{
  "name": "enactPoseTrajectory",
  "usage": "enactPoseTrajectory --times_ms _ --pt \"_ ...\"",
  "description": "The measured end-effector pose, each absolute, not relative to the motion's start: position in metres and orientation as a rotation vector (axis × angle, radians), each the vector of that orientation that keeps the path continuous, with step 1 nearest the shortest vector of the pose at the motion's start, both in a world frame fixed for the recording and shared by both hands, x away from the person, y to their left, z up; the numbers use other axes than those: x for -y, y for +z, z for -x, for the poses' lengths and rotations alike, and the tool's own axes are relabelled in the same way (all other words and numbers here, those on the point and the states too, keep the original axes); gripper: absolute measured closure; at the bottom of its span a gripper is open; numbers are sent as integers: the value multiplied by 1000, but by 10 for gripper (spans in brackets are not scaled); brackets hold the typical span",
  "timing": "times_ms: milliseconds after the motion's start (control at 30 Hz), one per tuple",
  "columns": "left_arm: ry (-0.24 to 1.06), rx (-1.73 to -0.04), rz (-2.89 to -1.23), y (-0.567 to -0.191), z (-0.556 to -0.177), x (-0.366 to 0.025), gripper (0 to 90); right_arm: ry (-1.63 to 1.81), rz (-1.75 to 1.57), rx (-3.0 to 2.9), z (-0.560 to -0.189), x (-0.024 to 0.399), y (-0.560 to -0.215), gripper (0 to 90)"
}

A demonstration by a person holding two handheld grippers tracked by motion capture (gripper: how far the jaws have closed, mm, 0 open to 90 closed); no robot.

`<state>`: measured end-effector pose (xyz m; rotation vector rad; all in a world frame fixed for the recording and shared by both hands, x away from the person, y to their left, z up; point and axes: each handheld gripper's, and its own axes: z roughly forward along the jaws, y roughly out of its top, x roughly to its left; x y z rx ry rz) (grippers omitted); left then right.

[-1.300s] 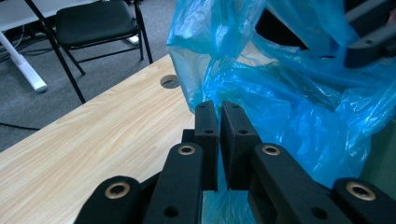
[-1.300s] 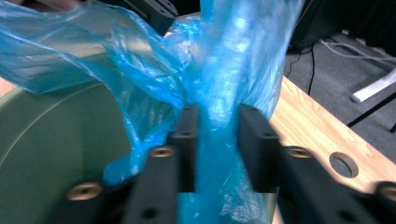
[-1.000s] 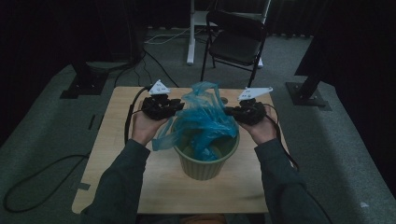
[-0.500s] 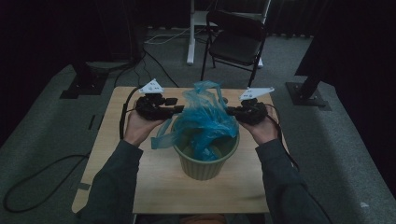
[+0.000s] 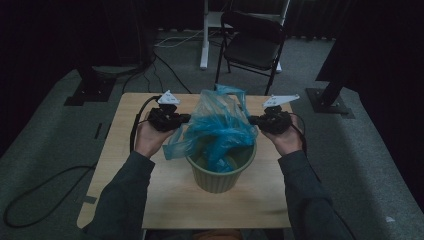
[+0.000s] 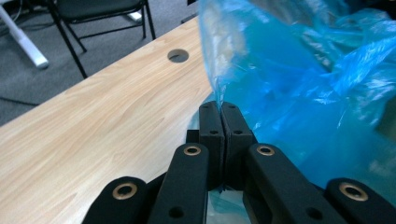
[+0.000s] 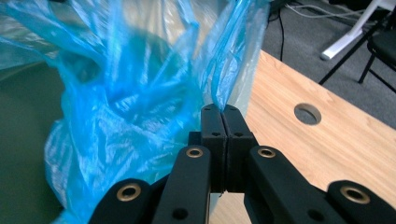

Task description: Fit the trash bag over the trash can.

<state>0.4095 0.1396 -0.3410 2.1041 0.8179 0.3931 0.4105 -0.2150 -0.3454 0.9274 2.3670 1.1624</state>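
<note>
Blue plastic bag billowing from a green ribbed bin mid-table, left gripper and right gripper each clamped on a bag edge, bin interior largely hidden by plastic, chair dim beyond

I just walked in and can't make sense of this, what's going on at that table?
A person holds a gripper in each hand and is working a blue plastic bag over a green bin on a wooden table. The left gripper and right gripper are each shut on an edge of the bag, at opposite sides. Part of the bag hangs inside the bin; the rest is raised above its rim.
</note>
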Motion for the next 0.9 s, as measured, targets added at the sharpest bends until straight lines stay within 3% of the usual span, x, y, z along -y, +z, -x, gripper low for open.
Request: enactPoseTrajectory --times_ms 500,533,600,900 --pt "401 -946 -2046 -350 -420 -165 870 1116 -1023 -2374 -412 234 -358 889" --pt "405 -938 -2049 -350 -419 -163 868 1150 -993 -2356 -409 234 -355 807" --pt "406 -930 -2049 -349 -419 -161 865 1171 -968 -2332 -407 232 -350 749" --pt "420 -921 -2056 -348 -419 -157 847 1232 -890 -2273 -400 225 -331 651"
